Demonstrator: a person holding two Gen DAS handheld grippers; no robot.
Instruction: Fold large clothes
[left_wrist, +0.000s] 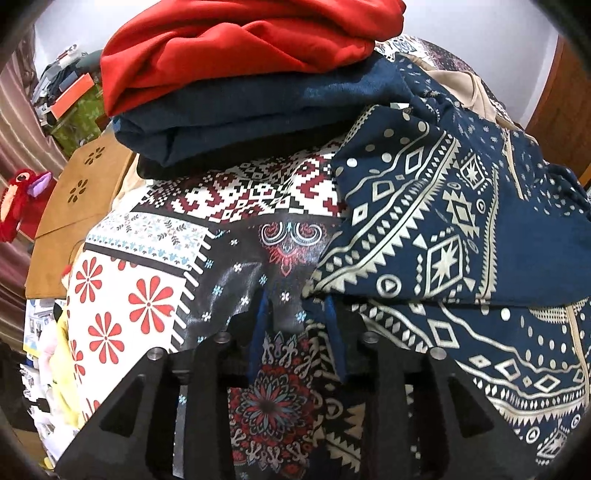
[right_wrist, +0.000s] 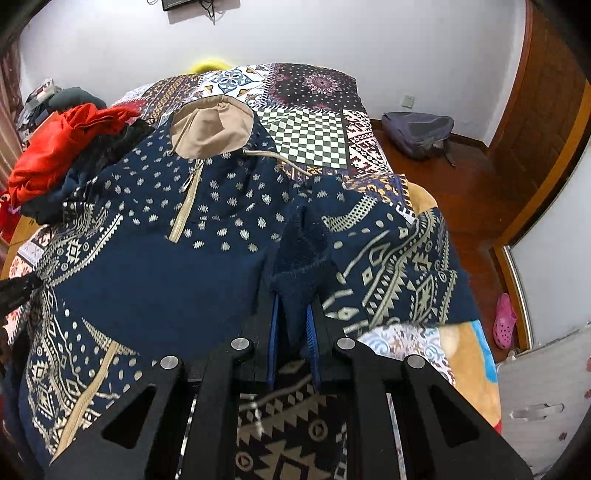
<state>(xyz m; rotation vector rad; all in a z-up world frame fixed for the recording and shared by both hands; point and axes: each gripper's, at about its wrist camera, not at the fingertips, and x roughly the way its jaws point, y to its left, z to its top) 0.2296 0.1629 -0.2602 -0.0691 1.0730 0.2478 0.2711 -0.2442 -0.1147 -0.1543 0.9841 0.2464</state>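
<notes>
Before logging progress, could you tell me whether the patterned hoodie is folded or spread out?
Mostly spread: the hoodie lies front-up with its hood flat.

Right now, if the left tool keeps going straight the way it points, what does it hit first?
Most likely the patchwork bedspread, its dark patch just ahead of the left tool. The patterned navy hoodie lies just to the right, its edge close to that finger; depth is unclear.

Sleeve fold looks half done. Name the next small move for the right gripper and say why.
Probably carry the cuff inward over the hoodie chest, then release. The right gripper is clamped on that ribbed cuff, while the patterned sleeve still hangs out toward the bed's edge, and the left gripper holds nothing.
</notes>
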